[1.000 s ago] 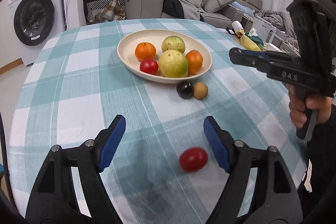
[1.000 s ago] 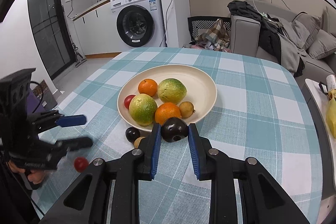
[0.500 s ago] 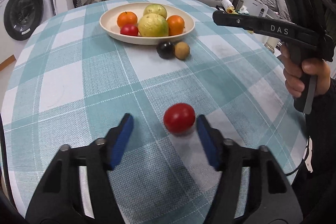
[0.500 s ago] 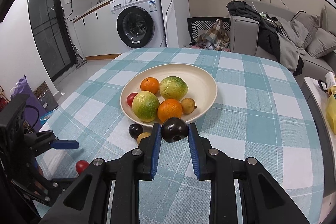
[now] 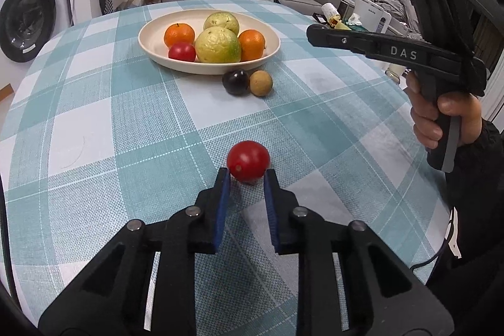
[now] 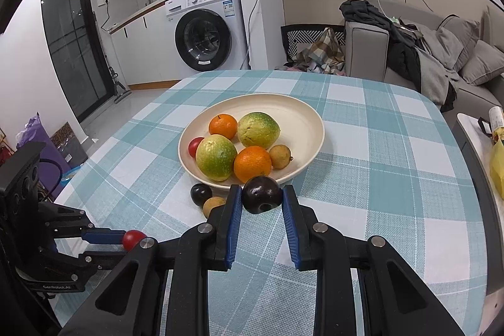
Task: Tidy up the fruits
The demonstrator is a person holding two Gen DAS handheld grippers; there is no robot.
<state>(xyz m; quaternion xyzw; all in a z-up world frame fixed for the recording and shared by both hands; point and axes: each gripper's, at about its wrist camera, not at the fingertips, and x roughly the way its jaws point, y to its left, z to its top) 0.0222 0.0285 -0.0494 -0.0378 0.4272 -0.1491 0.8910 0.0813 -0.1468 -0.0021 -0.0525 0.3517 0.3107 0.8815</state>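
Left tongs [image 5: 246, 177] clenched on a small round red tomato [image 5: 248, 160], low over the teal-and-white checked tabletop [image 5: 110, 115], well short of the wide cream bowl [image 5: 151, 44]. Bowl holds two oranges, two large yellow-green fruits, a second red tomato and a small tan fruit; just outside its near rim sit a small dark round fruit [image 5: 235, 82] touching a small tan round fruit [image 5: 260, 82]. Right tongs [image 6: 262, 194] grasping a dark purple round plum [image 6: 262, 194] at the bowl's near rim.
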